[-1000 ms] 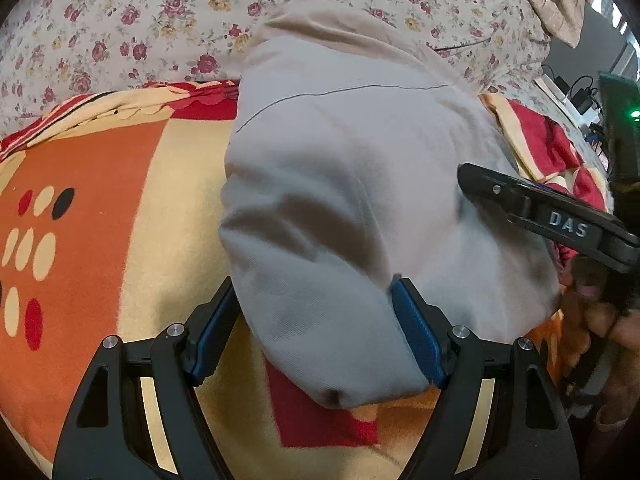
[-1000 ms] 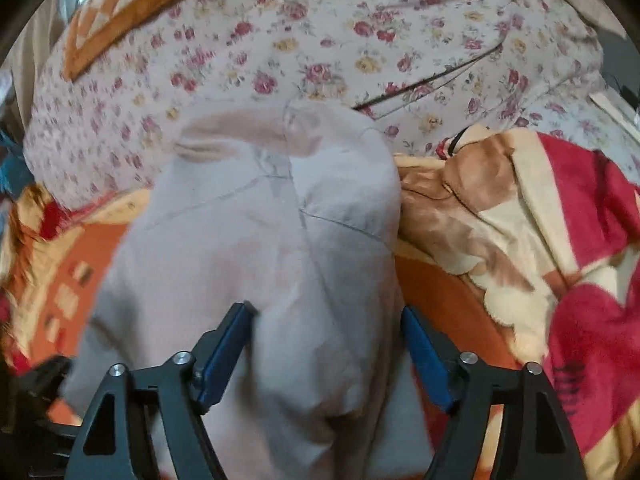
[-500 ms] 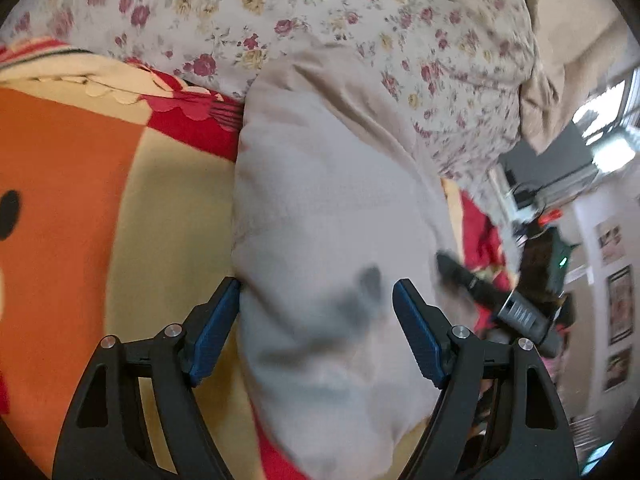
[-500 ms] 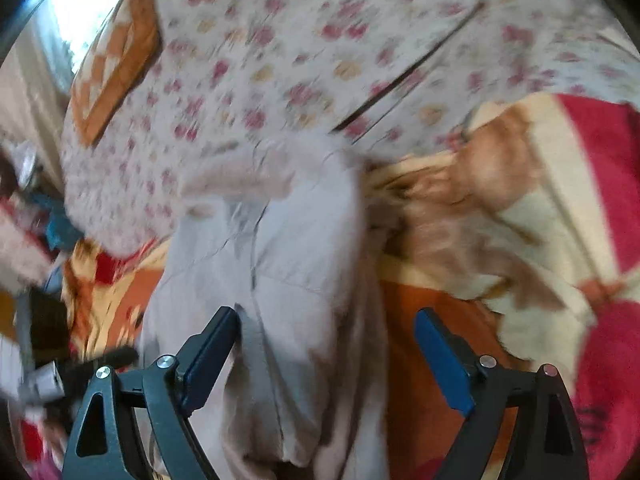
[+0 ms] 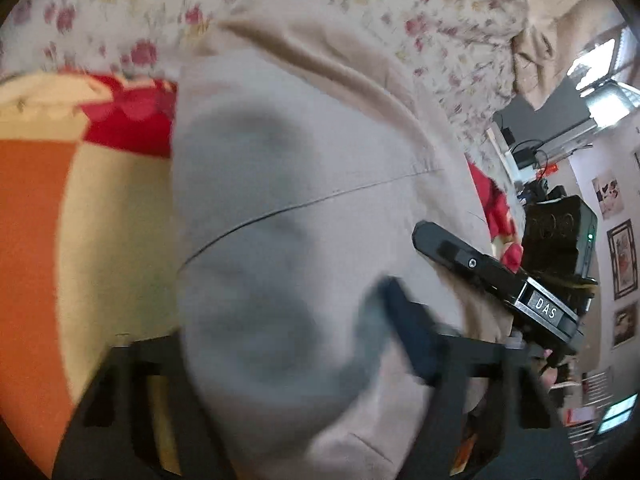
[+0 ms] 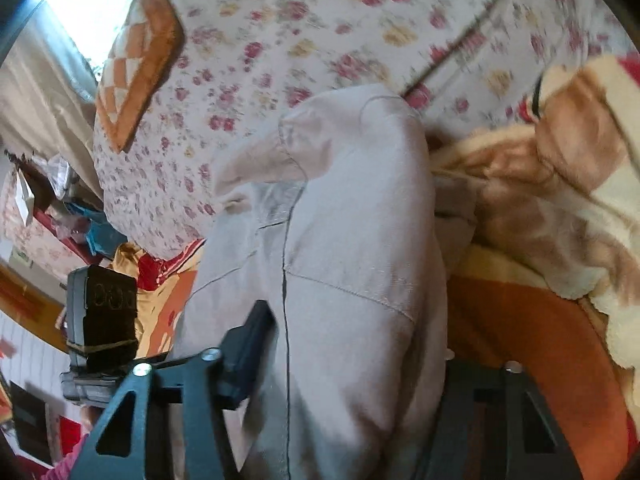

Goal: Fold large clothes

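A: Where is the garment?
B: The pale beige folded garment (image 5: pixel 304 248) lies on the orange-and-red blanket (image 5: pixel 48 240), its far end against the floral quilt (image 6: pixel 320 32).
A: And the grippers?
B: The left gripper (image 5: pixel 280 360) and right gripper (image 6: pixel 352 360) both straddle it with fingers spread; the left view is blurred.

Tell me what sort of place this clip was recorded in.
Most likely a home bedroom: a beige garment lies on a bed with a floral quilt and an orange-red fleece blanket, with framed pictures on the wall.
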Available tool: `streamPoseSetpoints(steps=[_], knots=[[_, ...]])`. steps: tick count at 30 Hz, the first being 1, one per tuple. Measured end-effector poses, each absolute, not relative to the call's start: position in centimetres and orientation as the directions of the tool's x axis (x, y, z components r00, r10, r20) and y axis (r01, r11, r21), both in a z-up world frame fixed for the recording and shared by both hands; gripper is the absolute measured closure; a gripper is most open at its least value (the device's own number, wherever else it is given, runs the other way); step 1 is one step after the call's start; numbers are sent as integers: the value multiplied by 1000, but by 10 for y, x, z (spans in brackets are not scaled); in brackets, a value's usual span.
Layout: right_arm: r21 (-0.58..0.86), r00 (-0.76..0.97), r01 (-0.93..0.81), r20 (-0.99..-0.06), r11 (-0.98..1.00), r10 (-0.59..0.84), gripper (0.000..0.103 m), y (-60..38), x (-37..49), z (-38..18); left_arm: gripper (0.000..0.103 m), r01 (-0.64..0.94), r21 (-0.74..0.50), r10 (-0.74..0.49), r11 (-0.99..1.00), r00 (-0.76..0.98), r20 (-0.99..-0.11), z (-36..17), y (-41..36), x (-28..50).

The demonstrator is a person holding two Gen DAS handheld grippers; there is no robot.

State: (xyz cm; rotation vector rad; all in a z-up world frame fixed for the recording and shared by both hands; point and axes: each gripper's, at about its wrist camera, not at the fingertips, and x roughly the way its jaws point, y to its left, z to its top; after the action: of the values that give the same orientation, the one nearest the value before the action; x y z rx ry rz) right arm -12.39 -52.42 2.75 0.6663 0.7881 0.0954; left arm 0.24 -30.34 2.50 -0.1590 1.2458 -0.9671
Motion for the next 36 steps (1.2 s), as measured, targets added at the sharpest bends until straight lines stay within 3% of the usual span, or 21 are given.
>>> streamPoseSetpoints(steps=[1, 2, 8, 13, 15, 17, 19, 22, 26, 28, 30, 36], knots=[[606, 721, 142, -605, 783, 337, 59, -522, -128, 35, 65, 527, -603, -708, 599, -3, -706, 33, -295, 0], [636, 727, 120, -579, 762, 369, 62, -519, -133, 42, 65, 529, -609, -715, 591, -4, -699, 39, -290, -3], [721, 720, 9, -485, 693, 496, 64, -477, -165, 81, 65, 625, -528, -707, 575, 53, -706, 98, -238, -59], [723, 657, 19, -529, 690, 537, 63, -438, -193, 71, 65, 621, -484, -674, 617, 99, -732, 108, -189, -106], [653, 610, 85, -632, 753, 479, 50, -428, -194, 52, 65, 612, -432, -614, 662, 112, -781, 85, -187, -118], [486, 563, 177, -763, 856, 317, 42, -421, -196, 44, 59, 602, -394, -554, 695, 99, -826, 60, -188, -125], [430, 598, 168, -760, 887, 255, 41, -417, -205, 61, 51, 601, -360, -536, 714, 139, -833, 61, -184, -131], [330, 676, 136, -720, 934, 156, 41, -406, -221, 101, 51, 608, -315, -523, 729, 197, -829, 80, -176, -133], [292, 720, 32, -671, 956, 180, 41, -376, -212, 127, 50, 576, -275, -499, 770, 275, -822, 96, -169, -129], [264, 701, 11, -690, 965, 181, 41, -362, -197, 117, 42, 554, -240, -476, 797, 331, -815, 95, -168, -128], [215, 664, 31, -735, 976, 141, 48, -357, -174, 95, 41, 540, -224, -467, 812, 368, -804, 95, -162, -129], [175, 606, 114, -793, 978, 72, 49, -370, -140, 44, 40, 509, -154, -376, 847, 367, -851, 68, -166, -121]])
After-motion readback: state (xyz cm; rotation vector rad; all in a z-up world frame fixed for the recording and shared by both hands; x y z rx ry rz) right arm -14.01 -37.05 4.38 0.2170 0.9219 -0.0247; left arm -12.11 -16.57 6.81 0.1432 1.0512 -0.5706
